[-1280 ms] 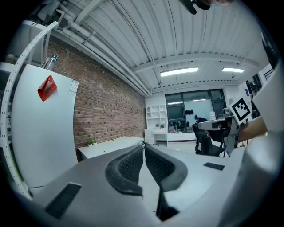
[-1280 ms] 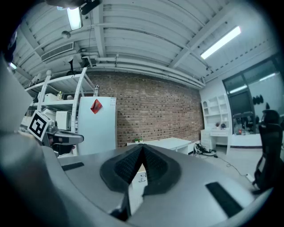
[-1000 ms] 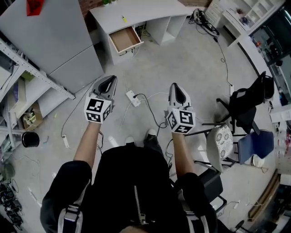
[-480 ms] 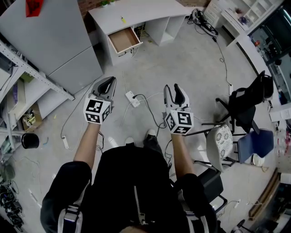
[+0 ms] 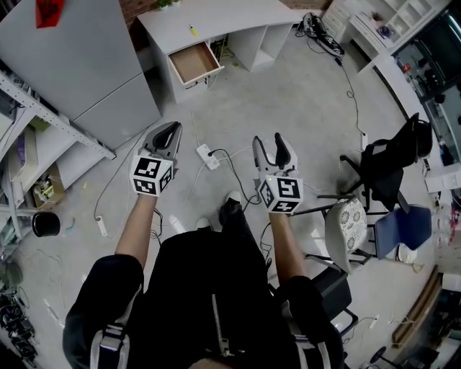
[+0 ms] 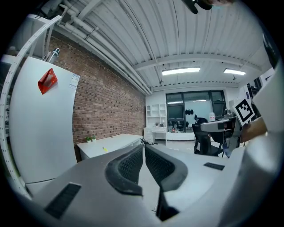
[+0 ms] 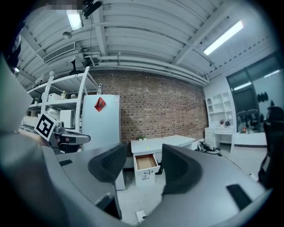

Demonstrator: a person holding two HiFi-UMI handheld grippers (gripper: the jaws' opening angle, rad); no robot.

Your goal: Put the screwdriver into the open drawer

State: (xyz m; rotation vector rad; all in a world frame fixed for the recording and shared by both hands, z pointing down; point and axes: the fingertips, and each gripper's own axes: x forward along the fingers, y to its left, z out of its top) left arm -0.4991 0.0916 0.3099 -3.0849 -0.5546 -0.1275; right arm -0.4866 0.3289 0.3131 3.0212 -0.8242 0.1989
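Note:
A small yellow screwdriver [image 5: 193,31] lies on the white desk [image 5: 238,13] at the far end of the room; it also shows as a yellow speck [image 7: 147,147] in the right gripper view. Under the desk top an open drawer [image 5: 193,63] stands pulled out, its wooden inside bare. Both grippers are held at waist height, far from the desk. My left gripper [image 5: 173,130] is shut with nothing in it. My right gripper [image 5: 269,140] has its jaws opening, nothing between them, and the drawer [image 7: 144,162] shows through the gap.
A tall grey cabinet [image 5: 79,65] stands left of the desk, with a metal shelf rack [image 5: 29,115] beside it. A white power strip [image 5: 209,156] and cables lie on the floor ahead. A black chair [image 5: 389,169] and a stool [image 5: 347,223] stand at the right.
The right gripper's jaws have gone from shut to wide apart. The left gripper has stayed shut and still. One of the person's feet has stepped forward.

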